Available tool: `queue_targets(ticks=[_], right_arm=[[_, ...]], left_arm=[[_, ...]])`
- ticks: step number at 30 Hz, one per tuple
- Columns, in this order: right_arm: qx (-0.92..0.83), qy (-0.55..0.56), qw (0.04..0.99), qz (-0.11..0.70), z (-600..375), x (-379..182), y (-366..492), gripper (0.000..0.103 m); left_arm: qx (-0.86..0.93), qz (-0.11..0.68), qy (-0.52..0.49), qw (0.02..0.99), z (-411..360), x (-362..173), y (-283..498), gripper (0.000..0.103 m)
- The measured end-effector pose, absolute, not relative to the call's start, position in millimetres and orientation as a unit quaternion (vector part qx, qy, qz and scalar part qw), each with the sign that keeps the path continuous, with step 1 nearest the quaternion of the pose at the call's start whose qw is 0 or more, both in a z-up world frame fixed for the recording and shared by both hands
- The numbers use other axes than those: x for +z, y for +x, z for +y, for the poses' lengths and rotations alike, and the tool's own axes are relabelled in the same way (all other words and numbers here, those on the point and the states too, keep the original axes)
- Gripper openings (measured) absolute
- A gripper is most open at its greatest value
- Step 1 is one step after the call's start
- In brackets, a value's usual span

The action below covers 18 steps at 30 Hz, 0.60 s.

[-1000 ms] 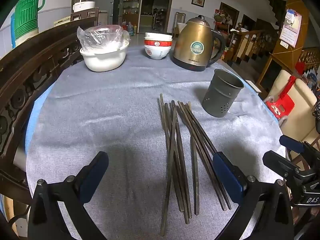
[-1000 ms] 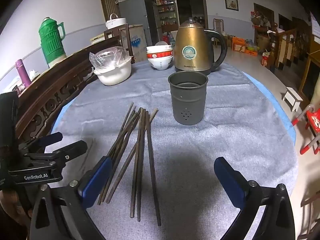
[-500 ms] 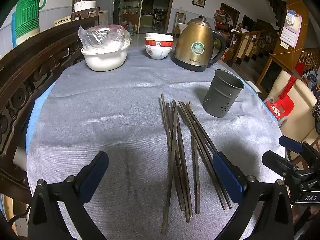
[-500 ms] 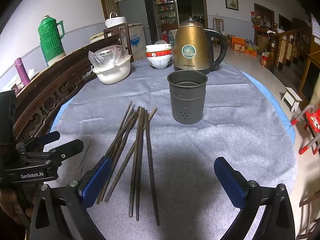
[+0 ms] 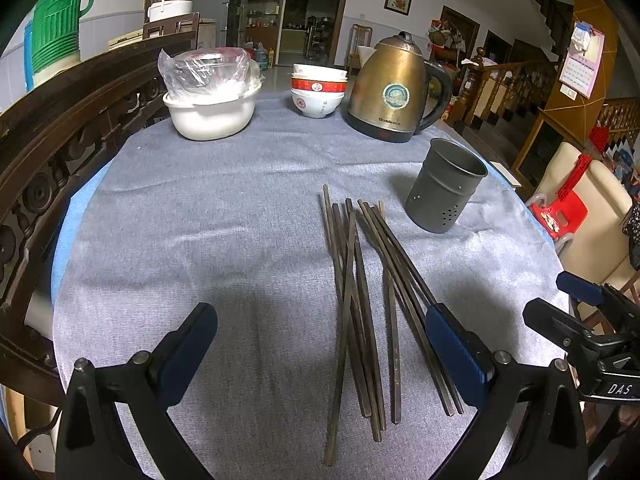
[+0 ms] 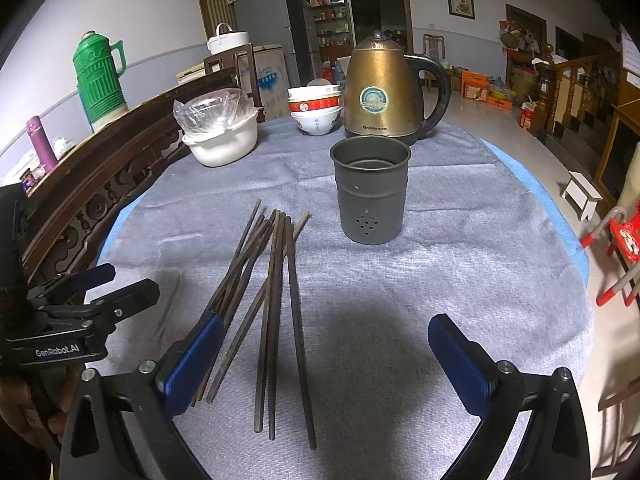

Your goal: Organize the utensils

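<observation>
Since a second ago neither the left gripper (image 5: 320,344) nor the right gripper (image 6: 324,354) has closed: both stay spread and empty above the chopsticks (image 5: 360,300), which lie loose beside the holder (image 5: 446,186), so sorting has not begun.

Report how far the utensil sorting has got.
Done: nothing visible; the grey holder stands upright and looks empty. In hand: nothing; the left gripper and right gripper are both open above the cloth. Left: the whole loose pile of chopsticks on the table, to go into the holder.
</observation>
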State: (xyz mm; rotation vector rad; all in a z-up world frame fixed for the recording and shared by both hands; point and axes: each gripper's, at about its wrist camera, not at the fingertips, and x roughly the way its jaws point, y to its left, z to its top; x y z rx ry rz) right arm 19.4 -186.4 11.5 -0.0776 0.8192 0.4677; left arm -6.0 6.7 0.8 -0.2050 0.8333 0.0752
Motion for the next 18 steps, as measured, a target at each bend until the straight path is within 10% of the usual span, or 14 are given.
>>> queue_targets(ticks=[18], right_arm=[[0.229, -0.035, 0.886, 0.402, -183.9, 8.9, 21.1, 0.103]], left_arm=[[0.04, 0.408, -0.107, 0.906, 10.5, -2.0, -7.8, 0.103]])
